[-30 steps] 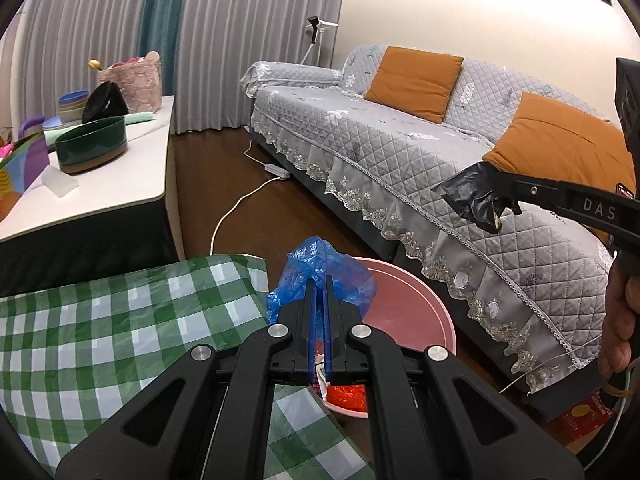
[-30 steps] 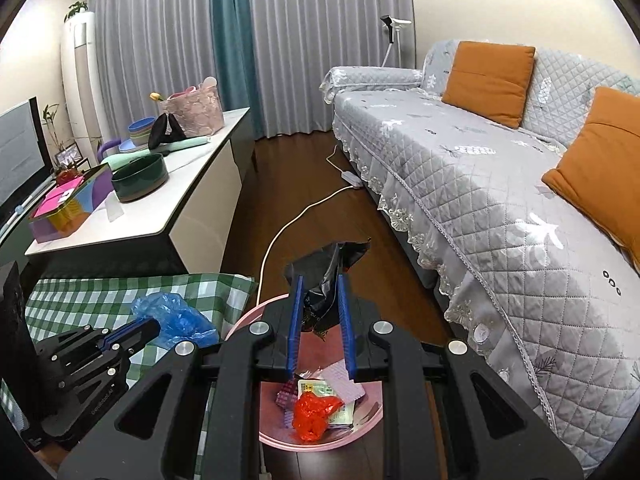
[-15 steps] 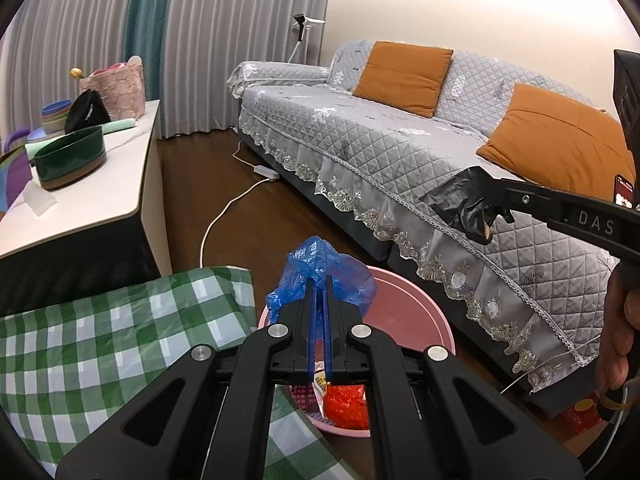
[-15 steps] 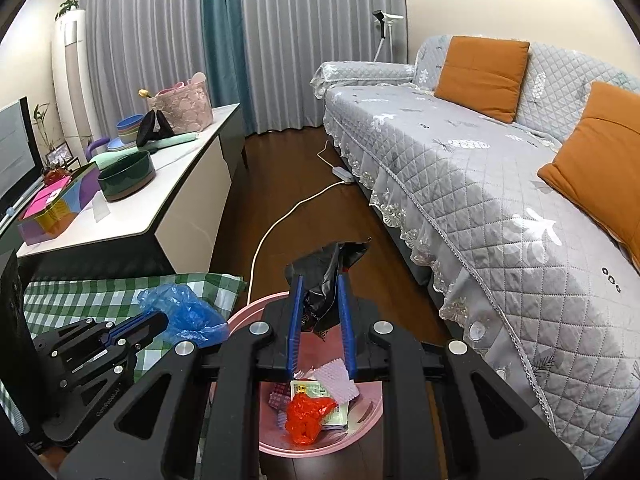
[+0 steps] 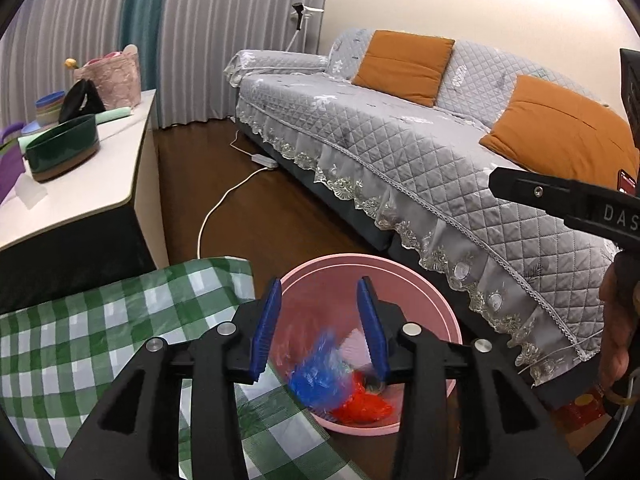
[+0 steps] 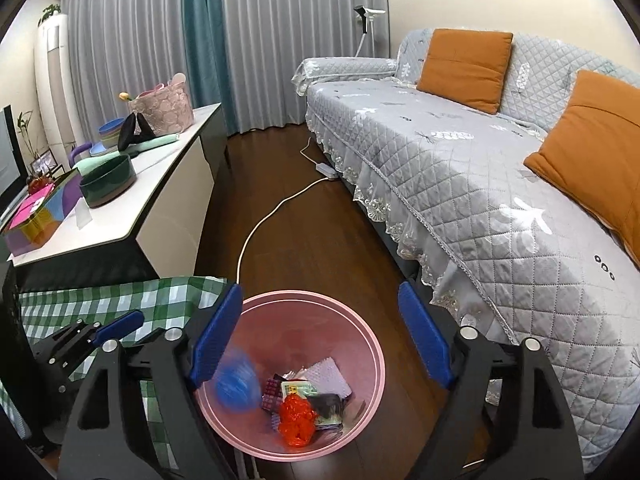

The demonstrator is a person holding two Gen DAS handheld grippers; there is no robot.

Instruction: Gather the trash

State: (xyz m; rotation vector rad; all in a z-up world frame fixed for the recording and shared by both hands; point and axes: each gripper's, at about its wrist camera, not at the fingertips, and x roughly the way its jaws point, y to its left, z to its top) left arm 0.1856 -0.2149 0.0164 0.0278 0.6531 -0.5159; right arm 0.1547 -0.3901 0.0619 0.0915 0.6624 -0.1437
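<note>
— Below your two grippers, what lies on the wooden floor [image 6: 320,240]?
— A pink bin [image 6: 360,344], between the green checked cloth [image 5: 80,340] and grey sofa [image 6: 460,168].
— Your jaws?
— Both opening, nothing between them; right gripper [image 6: 320,340] wider than left gripper [image 5: 320,328].
— The trash?
— A blue bag [image 6: 237,390], blurred, inside the bin beside red wrapping [image 6: 296,420].

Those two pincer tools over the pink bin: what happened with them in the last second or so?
Both let go. The left gripper is opening and its blue bag is dropping, blurred, into the pink bin. The right gripper is opening too; its black scrap now lies among the trash. Both grippers stayed above the bin; the sofa and sideboard look unchanged.
</note>
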